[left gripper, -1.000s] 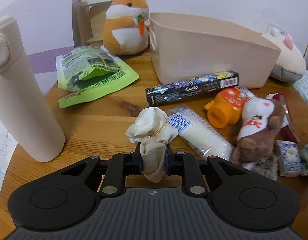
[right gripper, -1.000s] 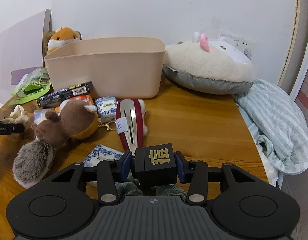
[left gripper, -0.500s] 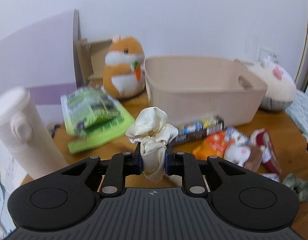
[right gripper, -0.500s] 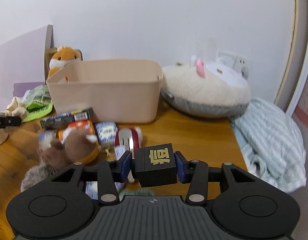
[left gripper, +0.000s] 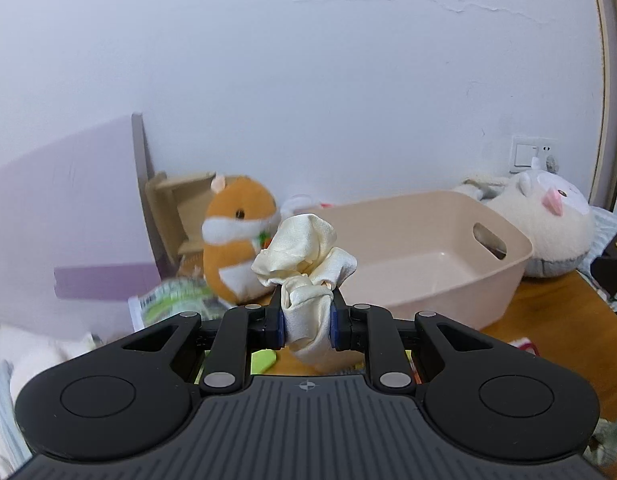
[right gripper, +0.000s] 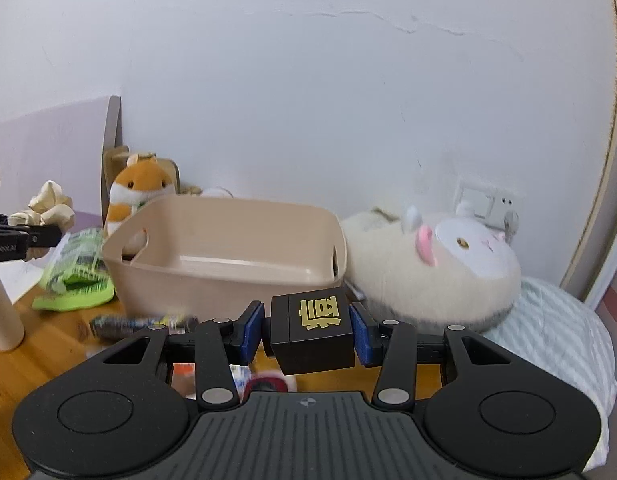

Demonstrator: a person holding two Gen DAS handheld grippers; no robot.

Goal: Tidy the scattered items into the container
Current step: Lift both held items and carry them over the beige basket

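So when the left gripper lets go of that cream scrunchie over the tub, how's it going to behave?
The cream scrunchie bunches and droops around the left gripper, so it's probably soft and light. It should drop limply into the beige tub and likely won't roll or bounce.

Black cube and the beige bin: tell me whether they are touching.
Apart. In the right wrist view the black cube hangs clamped in the right gripper, raised in front of the beige bin; its faces meet only the blue pads.

gold 福 character, turned sideways, on the black cube (right gripper: 312, 334), partial white "nRobot.AI" lettering on the left gripper (right gripper: 8, 246), snack-bag print too blurry
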